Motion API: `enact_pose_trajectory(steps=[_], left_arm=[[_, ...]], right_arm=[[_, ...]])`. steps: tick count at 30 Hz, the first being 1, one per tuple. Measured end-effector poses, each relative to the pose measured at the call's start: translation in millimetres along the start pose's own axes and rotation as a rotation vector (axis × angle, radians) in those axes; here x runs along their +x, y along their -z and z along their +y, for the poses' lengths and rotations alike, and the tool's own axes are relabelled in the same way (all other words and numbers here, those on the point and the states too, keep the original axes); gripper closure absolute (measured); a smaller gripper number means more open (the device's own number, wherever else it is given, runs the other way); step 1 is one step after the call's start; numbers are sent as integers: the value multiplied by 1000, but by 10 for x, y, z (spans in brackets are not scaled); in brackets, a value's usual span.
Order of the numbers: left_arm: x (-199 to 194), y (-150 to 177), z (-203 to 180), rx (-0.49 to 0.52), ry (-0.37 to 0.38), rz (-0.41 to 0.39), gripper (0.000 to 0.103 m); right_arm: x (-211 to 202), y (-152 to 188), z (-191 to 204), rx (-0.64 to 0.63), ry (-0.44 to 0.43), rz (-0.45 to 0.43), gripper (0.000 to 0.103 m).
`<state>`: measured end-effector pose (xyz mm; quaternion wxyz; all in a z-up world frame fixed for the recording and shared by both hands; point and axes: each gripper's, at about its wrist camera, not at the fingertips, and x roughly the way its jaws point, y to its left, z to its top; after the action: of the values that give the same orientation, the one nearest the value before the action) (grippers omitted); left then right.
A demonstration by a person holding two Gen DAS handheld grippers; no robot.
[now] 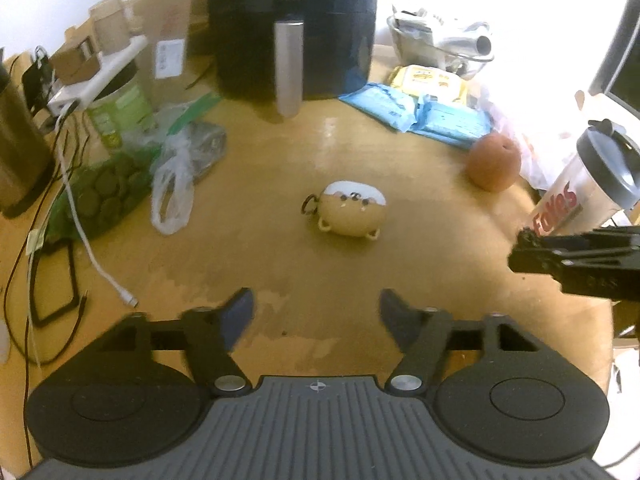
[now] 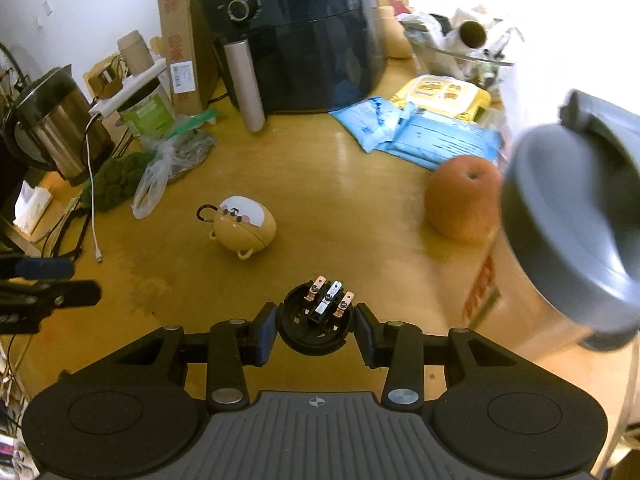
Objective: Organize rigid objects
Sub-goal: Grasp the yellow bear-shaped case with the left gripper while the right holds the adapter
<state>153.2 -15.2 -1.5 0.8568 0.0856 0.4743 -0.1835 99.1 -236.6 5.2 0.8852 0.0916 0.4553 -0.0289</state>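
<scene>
1. At the bottom of the left wrist view, the left gripper [image 1: 316, 308] stands wide open over bare wooden table [image 1: 280, 264], holding nothing. Dead ahead at mid-frame lies the bear-faced earbud case [image 1: 350, 214], well apart from the fingers, its ring pointing left. To the right sits an orange [image 1: 495, 164]; the tumbler [image 1: 592, 184] stands at the right edge, and the right gripper's black fingers poke in just below it.

2. Left of centre, a plastic bag [image 1: 174, 188] and a white cable [image 1: 92, 248] trail across the table. The air fryer [image 1: 292, 28] fills the top.

3. Low in the centre of the right wrist view, the right gripper [image 2: 315, 328] has its pads closed against a round black plug part [image 2: 314, 322] with copper contacts facing up. It looks held, though the grip is only on the rim.

4. Over at the right of that frame, the tumbler looms huge and close, with the orange just beside it.

5. The risks, as I judge them: a round part pinched at its edges could twist or pop out, and any swing to the right could knock the tall tumbler over. The case could skid if the left fingers close off-centre.
</scene>
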Motion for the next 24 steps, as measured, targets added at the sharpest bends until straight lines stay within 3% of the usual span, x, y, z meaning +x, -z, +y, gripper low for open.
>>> enact_pose_trajectory(steps=[7, 17, 24], left_arm=[[208, -123, -171, 84, -2, -44, 27], [642, -350, -330, 183, 11, -121, 10], [1037, -518, -314, 167, 39, -77, 9]], right_arm=[[-191, 144, -135, 64, 30, -11, 59], [-379, 349, -284, 146, 74, -16, 59], [-500, 438, -342, 190, 101, -29, 59]])
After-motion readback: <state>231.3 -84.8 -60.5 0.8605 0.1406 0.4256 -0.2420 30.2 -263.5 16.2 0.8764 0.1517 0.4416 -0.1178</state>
